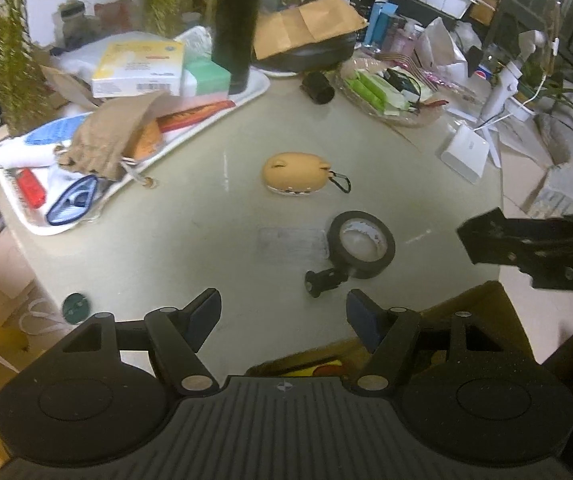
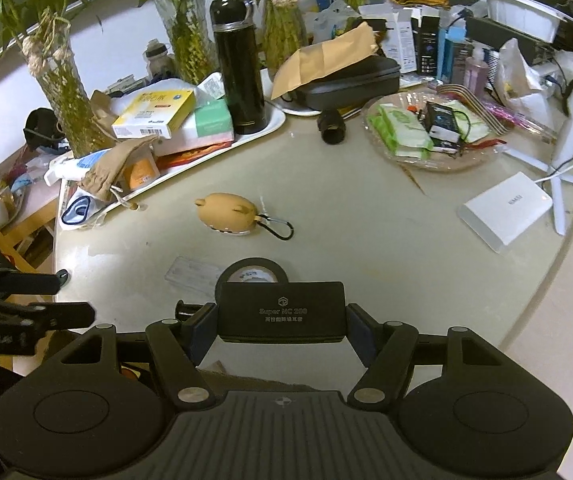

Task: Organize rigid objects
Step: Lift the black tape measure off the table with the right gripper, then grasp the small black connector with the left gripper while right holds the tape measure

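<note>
Cluttered beige table [image 2: 366, 240]: our right gripper [image 2: 280, 326] fingers clamp the black rectangular earplug box [image 2: 282, 312], left gripper [image 1: 282, 312] fingers wide, empty; keep it level, clear the black tape roll [image 1: 360, 244].

A tall black flask [image 2: 239, 68] stands on a white tray [image 2: 274, 120] at eleven o'clock on the worktop [image 2: 366, 216], beside a yellow box [image 2: 154, 114] resting on a green one [image 2: 211, 122]. At one o'clock a glass dish [image 2: 426, 160] holds green packets [image 2: 402, 132], with a white box [image 2: 504, 212] at three o'clock.
</note>
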### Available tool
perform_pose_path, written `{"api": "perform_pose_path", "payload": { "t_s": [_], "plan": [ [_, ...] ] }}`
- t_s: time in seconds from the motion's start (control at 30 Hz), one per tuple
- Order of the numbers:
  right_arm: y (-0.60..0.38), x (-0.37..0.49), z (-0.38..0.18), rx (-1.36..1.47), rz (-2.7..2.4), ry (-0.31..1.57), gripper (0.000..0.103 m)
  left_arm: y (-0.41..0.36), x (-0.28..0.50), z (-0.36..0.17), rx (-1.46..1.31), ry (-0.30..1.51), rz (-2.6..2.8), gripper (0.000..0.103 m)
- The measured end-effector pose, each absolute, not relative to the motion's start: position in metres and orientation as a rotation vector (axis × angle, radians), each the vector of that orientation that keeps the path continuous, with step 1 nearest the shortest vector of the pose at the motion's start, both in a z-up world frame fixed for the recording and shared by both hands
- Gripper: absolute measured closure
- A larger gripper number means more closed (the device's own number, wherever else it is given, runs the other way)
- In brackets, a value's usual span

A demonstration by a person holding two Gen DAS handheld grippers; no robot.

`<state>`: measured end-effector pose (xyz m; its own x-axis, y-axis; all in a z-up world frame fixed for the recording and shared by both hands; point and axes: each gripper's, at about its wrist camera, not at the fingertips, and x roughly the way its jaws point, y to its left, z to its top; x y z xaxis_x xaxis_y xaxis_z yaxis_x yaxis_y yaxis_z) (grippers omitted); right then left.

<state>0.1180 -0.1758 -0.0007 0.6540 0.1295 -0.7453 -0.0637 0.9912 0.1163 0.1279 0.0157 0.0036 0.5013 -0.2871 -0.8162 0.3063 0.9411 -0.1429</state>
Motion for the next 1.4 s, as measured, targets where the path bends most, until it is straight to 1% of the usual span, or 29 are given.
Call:
{"api": "perform_pose_path", "payload": {
  "t_s": [0.37, 0.63, 0.8, 1.07, 1.23, 1.4],
  "plan": [
    [-0.191, 0.104, 0.013, 0.075, 0.101, 0.820, 0.032, -0.008, 0.173, -0.024, -0.069, 1.138, -0.344, 0.035],
    [-0.206, 0.098, 0.023, 0.129, 0.100, 0.801, 0.032, -0.035, 0.194, -0.050, -0.029, 1.254, -0.303, 0.035],
    [-0.216, 0.097, 0.023, 0.180, 0.102, 0.798, 0.032, -0.046, 0.200, -0.059, -0.026, 1.284, -0.277, 0.035],
    [-0.217, 0.097, 0.022, 0.184, 0.106, 0.793, 0.032, -0.055, 0.205, -0.063, -0.028, 1.273, -0.206, 0.036],
    [-0.217, 0.096, 0.022, 0.184, 0.107, 0.792, 0.032, -0.061, 0.203, -0.060, -0.018, 1.263, -0.191, 0.051],
    [-0.216, 0.096, 0.021, 0.185, 0.106, 0.790, 0.032, -0.064, 0.202, -0.062, 0.012, 1.289, -0.177, 0.051]
  ]
}}
